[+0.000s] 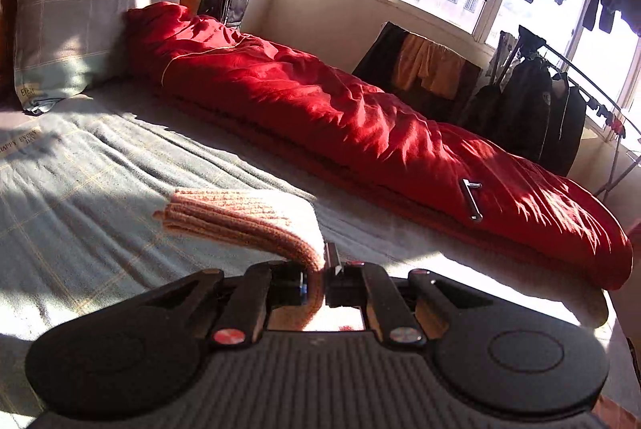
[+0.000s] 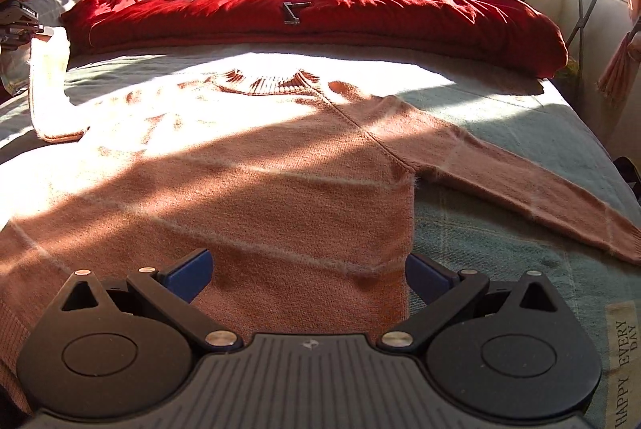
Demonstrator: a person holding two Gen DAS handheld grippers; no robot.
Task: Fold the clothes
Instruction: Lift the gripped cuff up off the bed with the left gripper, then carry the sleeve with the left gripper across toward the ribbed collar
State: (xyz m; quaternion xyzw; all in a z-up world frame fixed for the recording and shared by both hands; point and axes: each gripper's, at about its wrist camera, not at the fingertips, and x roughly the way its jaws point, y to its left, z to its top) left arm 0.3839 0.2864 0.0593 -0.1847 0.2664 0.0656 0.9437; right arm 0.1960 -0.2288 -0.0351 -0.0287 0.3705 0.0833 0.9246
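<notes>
A: While the left tool [image 1: 316,278] is pinching the cuff of the sweater's sleeve [image 1: 240,216], jaws nearly closed on the knit, where is the rest lying?

B: The sweater [image 2: 248,180] is lying flat on the bed [image 2: 500,228], filling the centre of the right wrist view. Its collar [image 2: 272,82] is pointing toward the red quilt [image 2: 320,20] at the top of the frame, its hem toward the camera, so its long axis is running from bottom to top.

A: And the right tool [image 2: 308,274]?

B: It is hovering over the hem at the lower centre, jaws spread wide, gripping nothing.

A: Which step is that?

B: I'd judge a sleeve fold: the raised sleeve at the upper left is hanging from the left tool, while the other sleeve [image 2: 541,196] is stretching out toward the right edge. Next, the held cuff probably needs carrying across the chest and laying flat.
</notes>
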